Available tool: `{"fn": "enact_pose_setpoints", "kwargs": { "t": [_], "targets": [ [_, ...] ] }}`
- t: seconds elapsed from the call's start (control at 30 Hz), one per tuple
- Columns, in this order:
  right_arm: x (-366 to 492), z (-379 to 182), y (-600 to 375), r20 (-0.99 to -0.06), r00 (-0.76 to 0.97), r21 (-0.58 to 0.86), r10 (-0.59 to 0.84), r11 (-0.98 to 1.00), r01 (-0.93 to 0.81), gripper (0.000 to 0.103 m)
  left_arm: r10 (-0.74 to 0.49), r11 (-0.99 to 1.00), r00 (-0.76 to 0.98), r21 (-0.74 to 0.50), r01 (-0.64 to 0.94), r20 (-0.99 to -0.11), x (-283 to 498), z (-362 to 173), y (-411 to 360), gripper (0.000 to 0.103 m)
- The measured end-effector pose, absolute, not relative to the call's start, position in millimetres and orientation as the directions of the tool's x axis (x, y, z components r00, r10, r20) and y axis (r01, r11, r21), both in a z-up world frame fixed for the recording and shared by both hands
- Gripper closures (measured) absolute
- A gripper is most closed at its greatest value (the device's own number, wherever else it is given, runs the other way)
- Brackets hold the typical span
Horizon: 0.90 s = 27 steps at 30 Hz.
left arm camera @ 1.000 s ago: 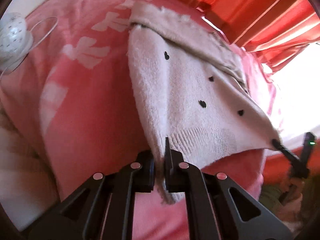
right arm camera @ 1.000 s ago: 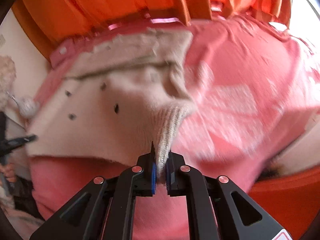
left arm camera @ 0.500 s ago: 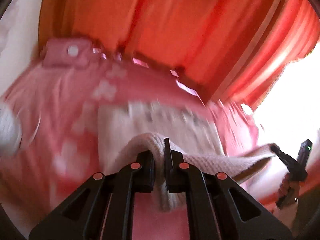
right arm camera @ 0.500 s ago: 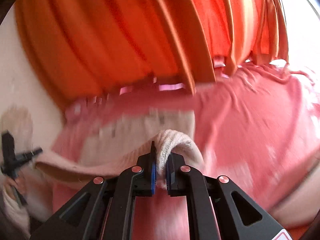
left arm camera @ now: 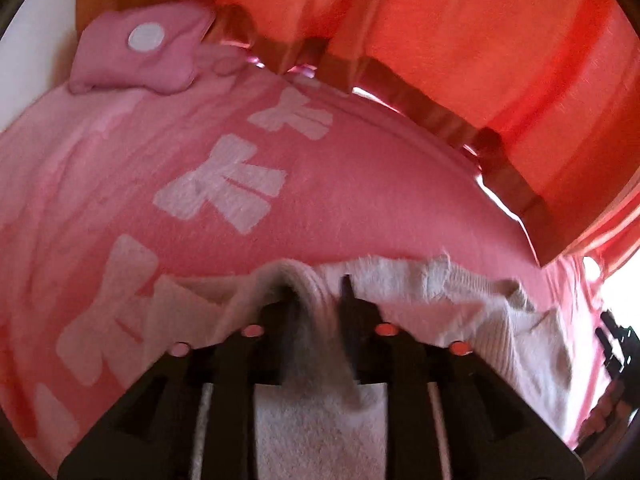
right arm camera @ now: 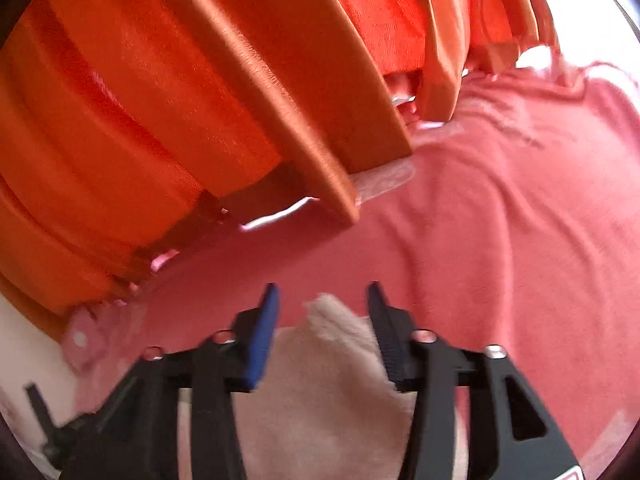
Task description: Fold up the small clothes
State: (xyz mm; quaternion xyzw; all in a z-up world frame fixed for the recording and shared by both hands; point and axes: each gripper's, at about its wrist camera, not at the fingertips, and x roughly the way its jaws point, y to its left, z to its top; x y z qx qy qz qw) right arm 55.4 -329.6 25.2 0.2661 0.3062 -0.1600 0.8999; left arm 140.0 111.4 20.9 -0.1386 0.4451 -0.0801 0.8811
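A cream knitted sweater [left arm camera: 460,304] lies on the pink blanket [left arm camera: 360,184], folded over on itself. In the left wrist view my left gripper [left arm camera: 316,292] has its jaws slightly parted with a ribbed fold of the sweater still lying between them. In the right wrist view my right gripper [right arm camera: 322,312] is open, jaws wide apart, and a corner of the sweater [right arm camera: 332,364] rests loose on the blanket between them, touching neither finger.
Orange curtains [right arm camera: 200,100] hang along the far edge of the bed. A pink cushion with a white dot [left arm camera: 148,56] lies at the far left. The other gripper shows at the right edge [left arm camera: 616,344].
Both grippers carried the sweater's hem forward over the garment and lowered it onto the blanket. The right gripper opened and let go; the left gripper's jaws have parted.
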Motion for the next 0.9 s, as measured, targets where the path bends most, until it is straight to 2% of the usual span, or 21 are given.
{"fn": "enact_pose_setpoints", "kwargs": {
  "t": [0.03, 0.1, 0.2, 0.27, 0.3, 0.37, 0.4, 0.47, 0.53, 0.57, 0.67, 0.73, 0.8, 0.83, 0.9],
  "targets": [
    [54, 19, -328, -0.660, 0.743, 0.351, -0.114, 0.828, 0.438, 0.053, -0.261, 0.953, 0.583, -0.302, 0.028, -0.769, 138, 20, 108, 0.052],
    [61, 0, -322, -0.719, 0.691, 0.305, -0.068, 0.863, 0.403, 0.053, -0.253, 0.965, 0.586, -0.242, 0.099, -0.770, 130, 29, 99, 0.033],
    [71, -22, -306, -0.791, 0.610, 0.212, -0.049, 0.913, 0.348, 0.053, -0.198, 0.980, 0.647, -0.132, 0.149, -0.737, 115, 47, 92, 0.021],
    [77, -30, -293, -0.810, 0.578, 0.114, -0.102, 0.939, 0.325, 0.052, -0.230, 0.972, 0.647, -0.134, 0.195, -0.727, 111, 50, 90, 0.016],
    [80, -32, -289, -0.811, 0.571, 0.071, -0.128, 0.947, 0.313, 0.056, -0.238, 0.969, 0.639, -0.136, 0.205, -0.732, 112, 47, 90, 0.015],
    [83, -30, -288, -0.802, 0.581, 0.060, -0.141, 0.948, 0.312, 0.080, -0.212, 0.974, 0.609, -0.116, 0.194, -0.764, 119, 33, 85, 0.015],
    [83, -25, -293, -0.793, 0.597, 0.094, -0.125, 0.942, 0.322, 0.098, -0.182, 0.979, 0.592, -0.093, 0.179, -0.785, 125, 22, 83, 0.016],
    [80, -8, -305, -0.751, 0.650, 0.164, -0.115, 0.921, 0.353, 0.098, -0.111, 0.989, 0.576, -0.030, 0.148, -0.810, 136, 7, 79, 0.024],
    [71, 13, -320, -0.680, 0.721, 0.235, -0.136, 0.891, 0.389, 0.099, -0.067, 0.993, 0.571, 0.003, 0.120, -0.818, 142, 0, 79, 0.025],
    [70, 13, -328, -0.673, 0.725, 0.251, -0.146, 0.877, 0.410, 0.099, -0.048, 0.996, 0.560, 0.002, 0.088, -0.827, 148, -5, 83, 0.025],
    [85, -20, -352, -0.754, 0.646, 0.268, -0.124, 0.839, 0.474, 0.099, -0.088, 0.996, 0.518, -0.079, 0.039, -0.851, 158, -16, 97, 0.023],
    [92, -40, -354, -0.798, 0.594, 0.260, -0.096, 0.836, 0.484, 0.098, -0.090, 0.996, 0.527, -0.083, 0.036, -0.845, 157, -14, 98, 0.023],
    [85, -18, -339, -0.767, 0.624, 0.219, -0.151, 0.853, 0.475, 0.096, -0.079, 0.997, 0.551, -0.076, 0.030, -0.831, 148, -6, 99, 0.025],
    [79, -5, -330, -0.738, 0.654, 0.217, -0.167, 0.859, 0.464, 0.090, -0.088, 0.996, 0.579, -0.085, 0.034, -0.811, 139, 5, 99, 0.025],
    [63, 23, -300, -0.669, 0.730, 0.249, -0.137, 0.885, 0.394, 0.088, -0.152, 0.988, 0.612, -0.137, 0.070, -0.776, 124, 23, 97, 0.025]
  ]
}}
